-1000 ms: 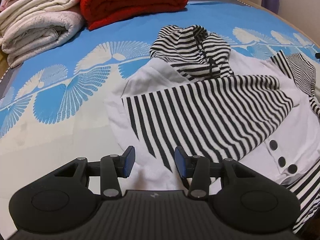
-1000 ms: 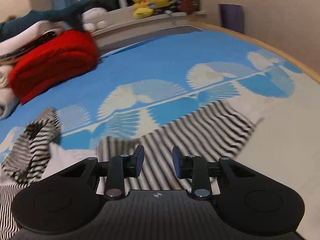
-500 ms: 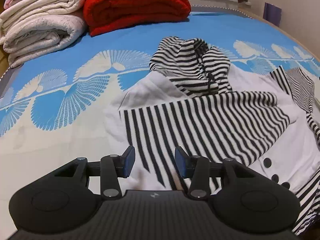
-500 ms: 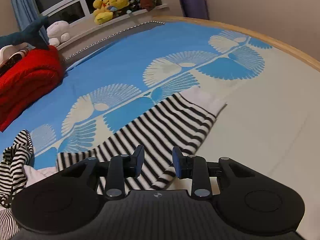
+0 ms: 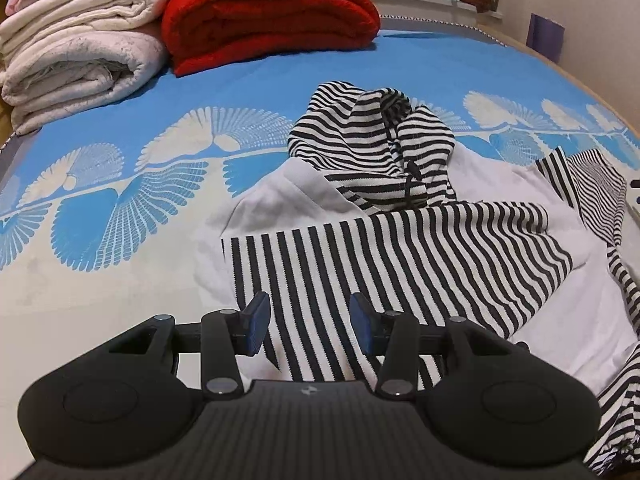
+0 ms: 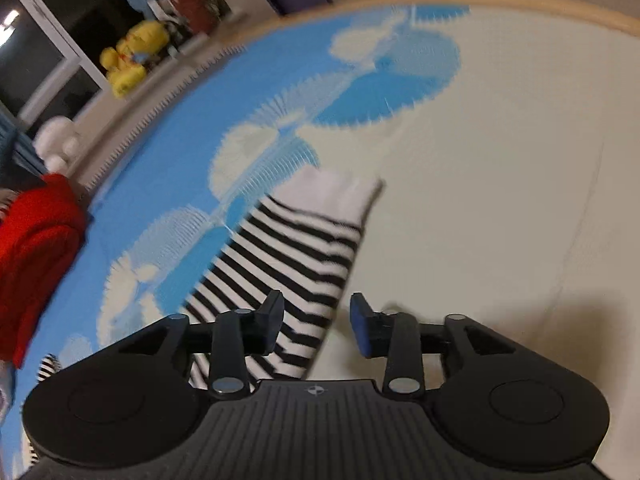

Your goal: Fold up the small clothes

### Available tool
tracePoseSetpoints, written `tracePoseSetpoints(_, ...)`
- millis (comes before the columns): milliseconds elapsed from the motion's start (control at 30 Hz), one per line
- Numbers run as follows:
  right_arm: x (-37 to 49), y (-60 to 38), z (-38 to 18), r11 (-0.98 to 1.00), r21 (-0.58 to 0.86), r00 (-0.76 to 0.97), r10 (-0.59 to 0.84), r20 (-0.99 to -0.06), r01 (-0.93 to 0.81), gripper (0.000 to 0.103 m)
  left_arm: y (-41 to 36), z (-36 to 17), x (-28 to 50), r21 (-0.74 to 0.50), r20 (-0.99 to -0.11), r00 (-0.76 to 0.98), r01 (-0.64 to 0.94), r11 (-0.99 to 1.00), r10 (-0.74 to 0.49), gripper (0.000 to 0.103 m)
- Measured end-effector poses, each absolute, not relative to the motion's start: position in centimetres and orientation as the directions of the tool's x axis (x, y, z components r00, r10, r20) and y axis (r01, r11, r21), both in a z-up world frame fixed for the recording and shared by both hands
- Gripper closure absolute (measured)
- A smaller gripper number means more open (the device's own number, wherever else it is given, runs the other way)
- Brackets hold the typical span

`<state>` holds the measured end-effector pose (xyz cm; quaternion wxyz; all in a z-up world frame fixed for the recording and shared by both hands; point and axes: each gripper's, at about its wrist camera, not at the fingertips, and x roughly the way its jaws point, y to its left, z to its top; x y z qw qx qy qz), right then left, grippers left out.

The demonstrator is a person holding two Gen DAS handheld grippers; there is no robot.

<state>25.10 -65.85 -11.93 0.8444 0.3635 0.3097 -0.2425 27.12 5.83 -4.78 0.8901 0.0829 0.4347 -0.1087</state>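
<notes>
A small white hoodie with black-and-white stripes [image 5: 400, 264] lies spread on the bed, its striped hood [image 5: 372, 148] bunched at the far side and one striped sleeve folded across the body. My left gripper [image 5: 308, 320] hovers open just above the sleeve's near end, nothing between its pads. In the right wrist view the other striped sleeve [image 6: 296, 268] stretches away, ending in a white cuff [image 6: 336, 192]. My right gripper [image 6: 316, 320] is tilted over that sleeve's right edge, its jaws opening, with the pads clear of the cloth.
The bedspread [image 5: 120, 208] is blue and cream with fan patterns. Folded white blankets [image 5: 76, 60] and a red blanket [image 5: 264, 16] are stacked at the far left. Yellow plush toys [image 6: 128, 60] sit on a ledge beyond the bed. A wooden bed rim [image 6: 520, 4] curves along the far right.
The right gripper swung down and rolled over the outstretched sleeve toward its cuff end, and its jaws widened. The left gripper barely shifted over the folded sleeve.
</notes>
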Motion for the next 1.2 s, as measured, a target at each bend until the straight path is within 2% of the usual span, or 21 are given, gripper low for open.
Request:
tracePoseSetpoints(233,28.7,-66.2,-14.3,0.594,0.447,0.667,-0.216,-0.713,0.669,0.063,6.6,-5.3,27.2,0.083,-0.803,0.591,0.245,0.966,-0.081,0.054)
tracePoseSetpoints(267,29.2,-66.0,-14.4,0.605,0.432,0.665,-0.228,-0.711,0.669,0.067,6.8,-5.2,27.1,0.084,-0.802,0.593,0.241,0.967,-0.078,0.054)
tracePoseSetpoints(300,29.6,-65.6,-14.3,0.618,0.411,0.66,-0.244,-0.711,0.67,0.085,7.0,-5.2,27.1,0.086,-0.8,0.595,0.238,0.968,-0.075,0.054)
tracePoseSetpoints(333,29.9,-65.5,-14.2,0.621,0.4,0.655,-0.252,-0.712,0.674,0.096,7.3,-5.1,27.0,0.089,-0.799,0.597,0.234,0.968,-0.071,0.054)
tracePoseSetpoints(400,30.1,-65.3,-13.8,0.599,0.415,0.66,-0.268,-0.702,0.685,0.098,7.8,-5.0,27.0,0.091,-0.797,0.601,0.222,0.971,-0.063,0.054)
tracePoseSetpoints(467,30.3,-64.3,-12.0,0.611,0.399,0.675,-0.321,-0.664,0.684,0.098,8.4,-4.8,26.9,0.084,-0.794,0.604,0.209,0.974,-0.061,0.054)
tracePoseSetpoints(600,31.0,-57.5,-5.1,0.782,0.322,0.798,-0.34,-0.498,0.534,0.098,9.1,-4.0,26.5,0.061,-0.781,0.619,0.198,0.978,-0.077,0.054)
tracePoseSetpoints(700,30.3,-49.4,0.3,0.912,0.267,0.908,-0.203,-0.367,0.311,0.098,9.6,-3.6,26.1,0.052,-0.773,0.629,0.192,0.98,-0.082,0.054)
tracePoseSetpoints(767,29.0,-42.6,3.2,0.969,0.221,0.956,-0.04,-0.291,0.107,0.098,10.2,-3.4,25.8,0.042,-0.772,0.631,0.178,0.983,-0.081,0.054)
tracePoseSetpoints(867,26.8,-32.7,4.9,0.963,0.198,0.939,0.23,-0.256,-0.182,0.098,11.3,-3.1,25.4,0.024,-0.771,0.632,0.151,0.988,-0.078,0.054)
tracePoseSetpoints(933,25.6,-26.7,4.2,0.917,0.208,0.874,0.389,-0.292,-0.339,0.095,12.3,-3.0,25.2,0.01,-0.772,0.632,0.127,0.992,-0.073,0.054)
tracePoseSetpoints(967,25.3,-23.4,3.2,0.875,0.24,0.807,0.481,-0.343,-0.42,0.093,12.8,-2.9,25.1,0.002,-0.773,0.631,0.113,0.994,-0.07,0.054)
tracePoseSetpoints(1000,25.2,-20.8,2.0,0.838,0.275,0.736,0.545,-0.402,-0.47,0.085,13.3,-2.9,25.0,-0.008,-0.775,0.628,0.097,0.995,-0.067,0.054)
tracePoseSetpoints(1033,25.2,-18.0,0.2,0.797,0.309,0.639,0.601,-0.48,-0.518,0.081,13.9,-2.8,25.0,-0.019,-0.779,0.623,0.08,0.997,-0.064,0.054)
tracePoseSetpoints(1100,24.7,-14.0,-3.0,0.763,0.302,0.494,0.614,-0.615,-0.572,0.08,15.0,-2.9,24.9,-0.047,-0.79,0.61,0.041,0.998,-0.062,0.054)
tracePoseSetpoints(1200,23.6,-12.4,-4.9,0.75,0.227,0.393,0.549,-0.738,-0.621,0.08,16.5,-2.9,24.8,-0.09,-0.802,0.593,-0.01,0.996,-0.067,0.054)
